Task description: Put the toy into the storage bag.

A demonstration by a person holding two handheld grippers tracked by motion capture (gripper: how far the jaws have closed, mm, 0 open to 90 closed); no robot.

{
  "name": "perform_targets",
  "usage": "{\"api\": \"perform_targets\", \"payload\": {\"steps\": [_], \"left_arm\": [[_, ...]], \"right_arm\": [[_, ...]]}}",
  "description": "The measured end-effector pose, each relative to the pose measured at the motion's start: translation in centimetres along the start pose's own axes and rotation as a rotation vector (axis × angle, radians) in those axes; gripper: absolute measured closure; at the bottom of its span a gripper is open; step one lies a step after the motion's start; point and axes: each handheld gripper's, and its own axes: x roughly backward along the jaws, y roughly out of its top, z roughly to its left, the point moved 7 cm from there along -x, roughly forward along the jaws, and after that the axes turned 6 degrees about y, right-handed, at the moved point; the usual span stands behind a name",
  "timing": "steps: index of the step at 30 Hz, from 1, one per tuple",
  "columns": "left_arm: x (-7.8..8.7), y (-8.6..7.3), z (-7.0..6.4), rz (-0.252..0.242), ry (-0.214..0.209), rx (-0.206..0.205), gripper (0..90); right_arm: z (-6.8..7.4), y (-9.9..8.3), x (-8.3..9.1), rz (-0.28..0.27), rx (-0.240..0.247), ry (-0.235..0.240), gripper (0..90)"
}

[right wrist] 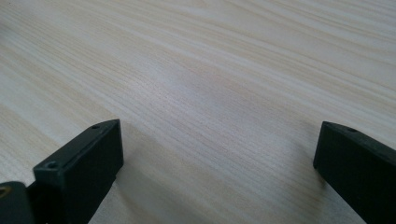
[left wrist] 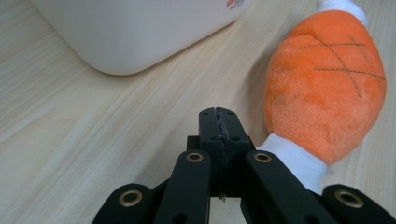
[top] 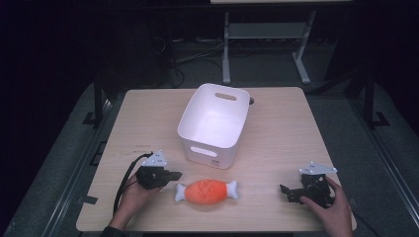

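An orange plush drumstick [top: 207,191] with white bone ends lies on the table near its front edge. Just left of its left end rests my left gripper [top: 174,175], shut with nothing between its jaws. In the left gripper view the closed left gripper [left wrist: 218,116] sits beside the toy [left wrist: 324,93], whose white end lies against the right jaw link. My right gripper [top: 286,190] rests on the wood well to the toy's right, open and empty. In the right gripper view the right gripper [right wrist: 217,144] has its jaws wide apart over bare wood.
A white plastic bin [top: 214,124] with handle slots stands empty behind the toy at the table's middle; its corner [left wrist: 130,32] is close ahead of the left gripper. Table legs and cables lie on the dark floor beyond.
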Motion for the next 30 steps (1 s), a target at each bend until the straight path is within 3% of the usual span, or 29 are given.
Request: {"api": "perform_targets", "payload": {"steps": [15,30], "left_arm": [[-0.6,-0.3,-1.8,0.047,-0.040,-0.039,89.7],[1.2,-2.2,-3.2,0.053,-0.054,0.000,89.7]], "right_arm": [[0.0,0.0,0.0,0.000,0.000,0.000,0.9],[0.0,0.0,0.0,0.000,0.000,0.000,0.9]]}}
